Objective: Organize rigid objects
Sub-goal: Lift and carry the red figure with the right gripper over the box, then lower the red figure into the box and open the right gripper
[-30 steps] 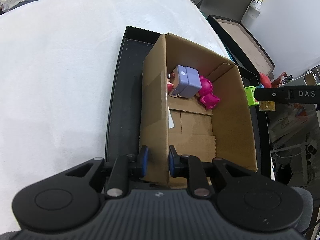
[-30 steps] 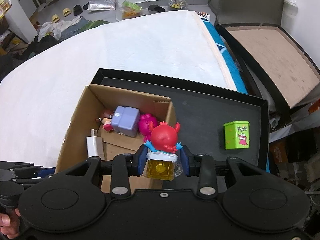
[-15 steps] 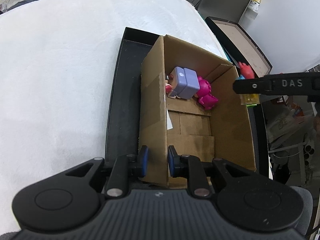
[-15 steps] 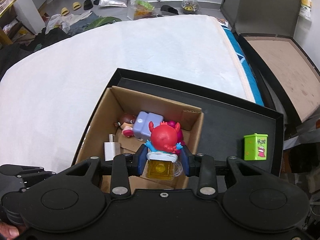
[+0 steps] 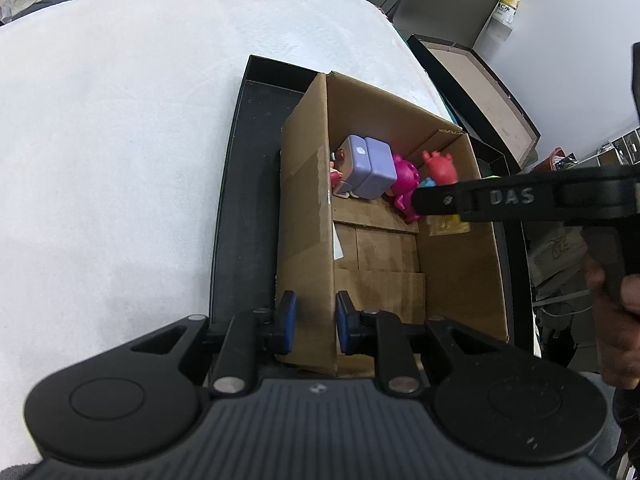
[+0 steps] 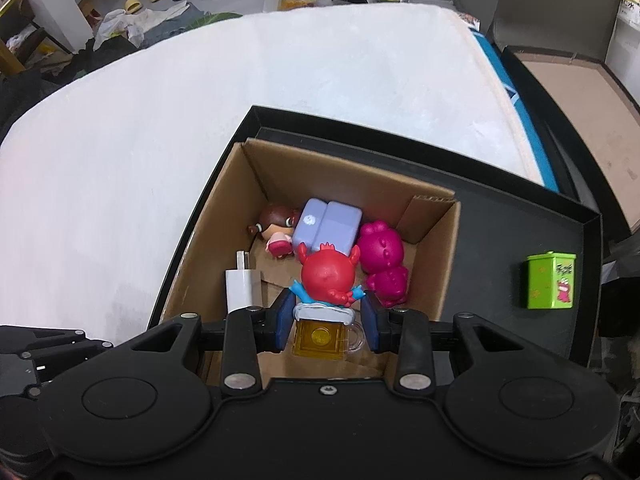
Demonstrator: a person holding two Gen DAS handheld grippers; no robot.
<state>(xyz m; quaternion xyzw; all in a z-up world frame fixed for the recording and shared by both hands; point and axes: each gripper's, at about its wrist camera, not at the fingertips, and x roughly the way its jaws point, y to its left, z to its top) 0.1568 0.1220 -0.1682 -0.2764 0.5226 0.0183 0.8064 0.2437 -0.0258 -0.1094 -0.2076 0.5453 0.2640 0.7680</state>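
While my right hand-held gripper (image 6: 326, 316) clamps the red horned figurine (image 6: 327, 276), its yellow mug-shaped base shows. My left hand-held gripper (image 5: 312, 322) pinches the cardboard box (image 5: 304, 216) wall.

Left claw (image 5: 312, 322) points steeply down, blue pads clamped on either side of the box wall (image 5: 308, 240) near its corner, jaws nearly together. Right claw (image 6: 327, 320) also tilted steeply down, over the box interior, pads pressed on both sides of the red toy (image 6: 326, 280) and its yellow base, gripping it. In the left wrist view the right claw comes in from the right as a black bar, with the person's hand (image 5: 612, 312) wrapped on its handle at the right edge. Left claw body visible at lower left of the right wrist view.
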